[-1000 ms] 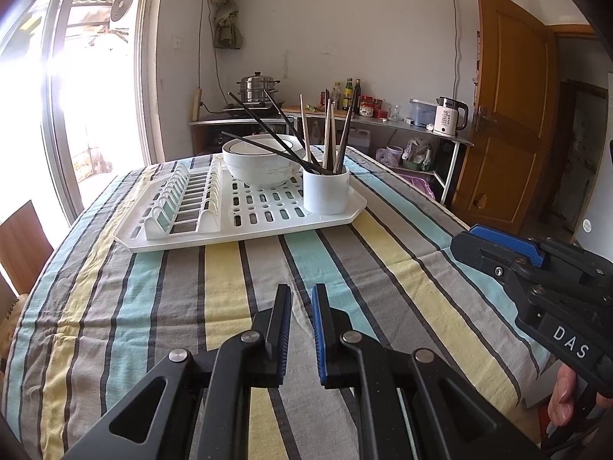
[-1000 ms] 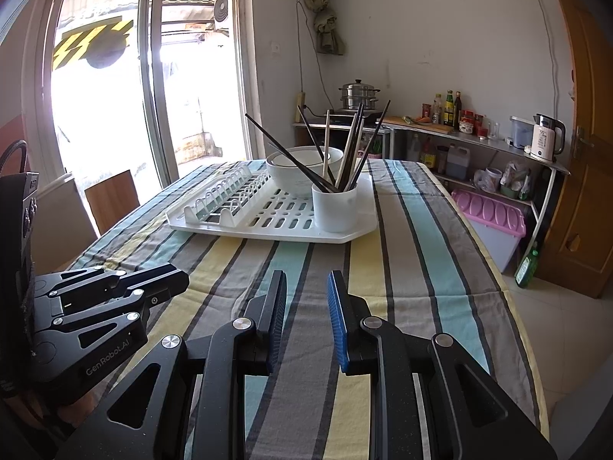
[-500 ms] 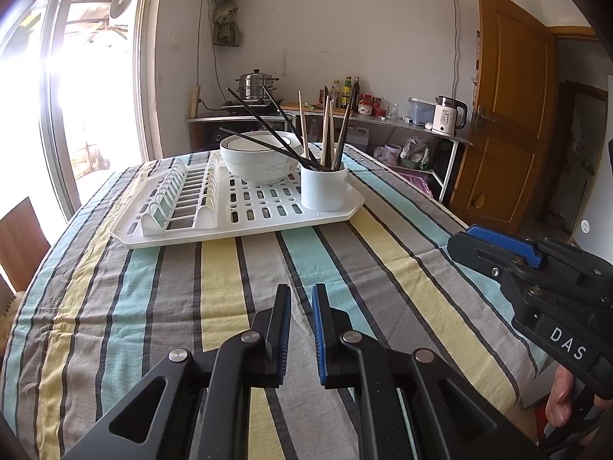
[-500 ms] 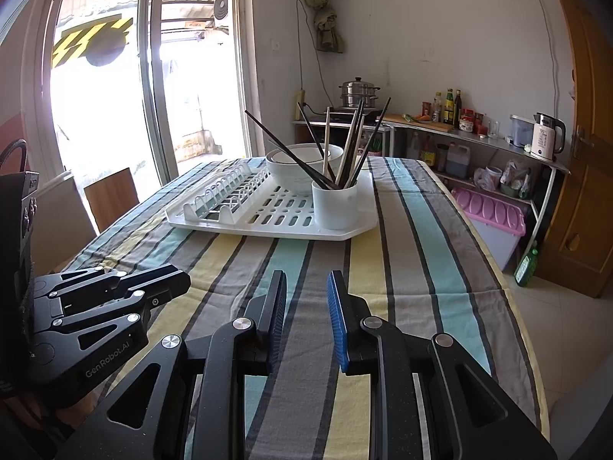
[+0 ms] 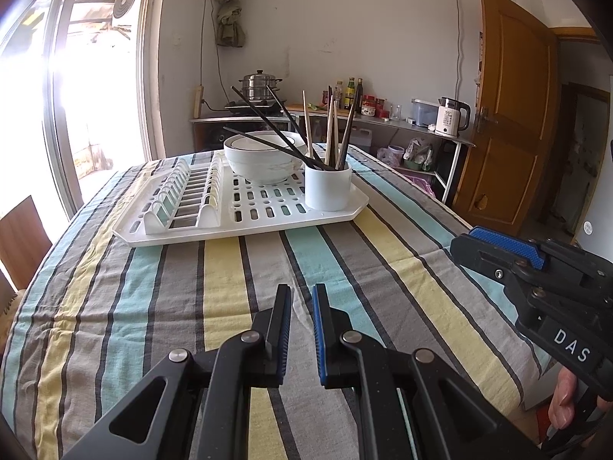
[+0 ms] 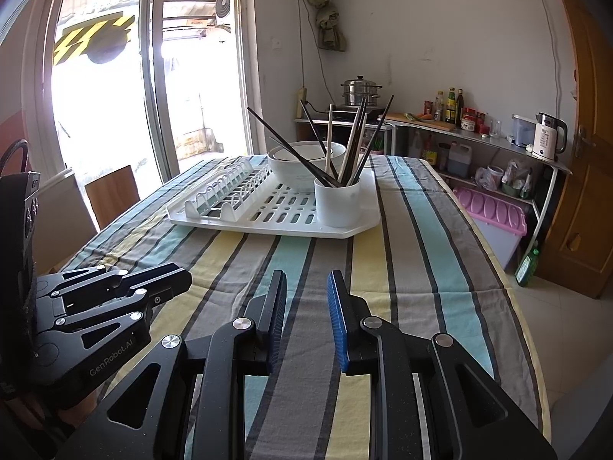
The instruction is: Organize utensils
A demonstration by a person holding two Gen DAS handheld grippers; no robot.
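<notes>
The chopsticks [image 5: 325,136] stand fanned out in a white cup [image 5: 328,188] at the right near corner of the white drying rack [image 5: 237,226], with a bowl [image 5: 264,161] just behind it; the rack sits toward the far edge of the striped tabletop [image 5: 230,287]. They look light, stiff, thin and rather slippery, so a pinch on the upper shaft, one stick at a time, seems best. The left gripper [image 5: 301,299] is nearly clenched with nothing between its pads; the right gripper [image 6: 306,287] stands slightly parted, also empty, both well short of the rack.
</notes>
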